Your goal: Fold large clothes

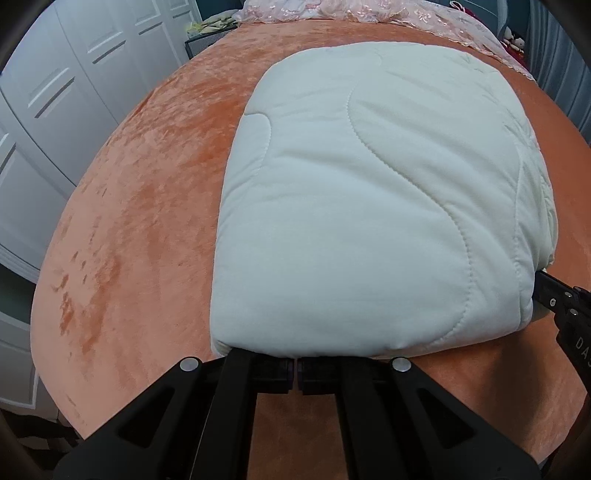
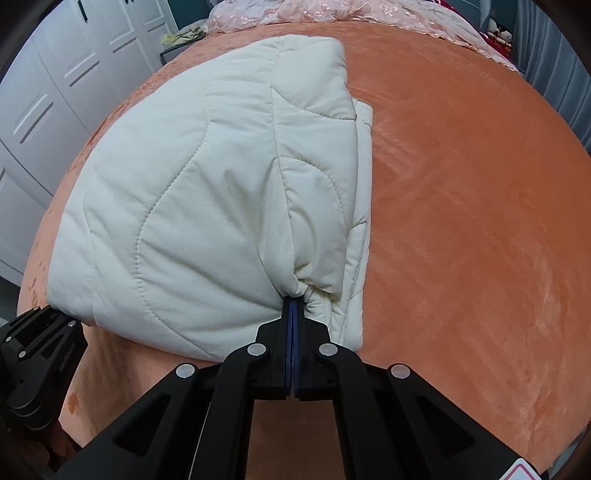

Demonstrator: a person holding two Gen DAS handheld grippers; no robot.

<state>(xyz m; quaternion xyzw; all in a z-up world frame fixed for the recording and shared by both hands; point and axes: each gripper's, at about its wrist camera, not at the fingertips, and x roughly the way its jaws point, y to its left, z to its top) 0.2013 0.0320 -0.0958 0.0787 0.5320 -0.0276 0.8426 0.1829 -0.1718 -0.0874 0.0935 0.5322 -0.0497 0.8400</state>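
The right tool (image 2: 293, 301), at lower centre of the right wrist view, has its jaws together on a bunched pinch of a white quilted garment (image 2: 207, 192); the cloth puckers into tight gathers right at the tips. The left tool (image 1: 296, 360), at bottom centre of its own view, also has its jaws together, the tips tucked under the near rolled edge of the same garment; whether cloth is actually caught between them is hidden by the padding, though the jaws look fully closed against that edge. In the right wrist view the left tool shows at the lower left, against the garment's near left corner.

Outward from the tools, the garment lies as a thick, puffy bundle on an orange velvet bed cover (image 2: 461, 221), filling the centre and left of the right wrist view, with layered edges stacked along its right side. White wardrobe doors (image 1: 66, 110) fill the upper left, and a pink lace cloth (image 2: 332, 11) runs along the top edge.

By my reading, the garment is already folded several times and both tools hold its near edge, so a further fold is in hand. The next move would call for lifting both corners together and carrying them toward the top of the frame, keeping the two sides level so the slippery layers do not slide apart.
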